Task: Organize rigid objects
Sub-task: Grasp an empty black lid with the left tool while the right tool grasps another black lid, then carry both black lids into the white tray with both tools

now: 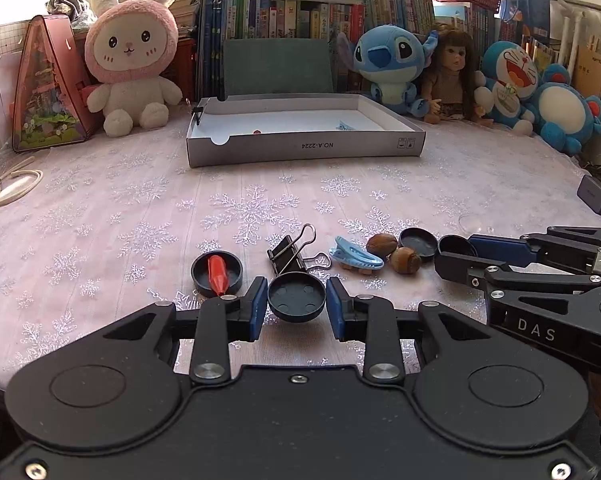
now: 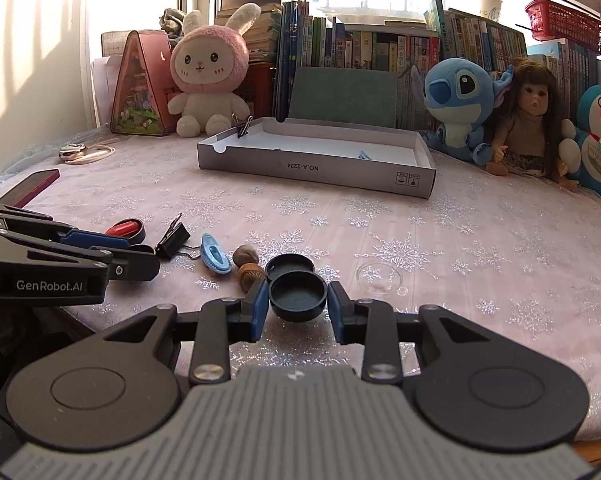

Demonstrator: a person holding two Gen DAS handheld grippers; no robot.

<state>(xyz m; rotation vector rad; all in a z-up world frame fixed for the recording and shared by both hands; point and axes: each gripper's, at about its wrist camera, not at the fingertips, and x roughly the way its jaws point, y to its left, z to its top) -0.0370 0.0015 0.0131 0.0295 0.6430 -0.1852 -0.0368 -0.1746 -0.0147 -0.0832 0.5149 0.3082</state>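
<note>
Grippers — left gripper (image 1: 297,302) and right gripper (image 2: 298,304) — each parted around a black cap (image 1: 296,297).

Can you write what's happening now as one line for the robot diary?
left gripper: open around round black plastic cap | right gripper: open around another black cap | grey cardboard tray: behind

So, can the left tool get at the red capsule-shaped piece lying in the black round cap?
Probably yes. The left tool is open around another black round lid, apparently not yet clamped. The red capsule-shaped piece in its black round cap lies just left, uncovered.
</note>
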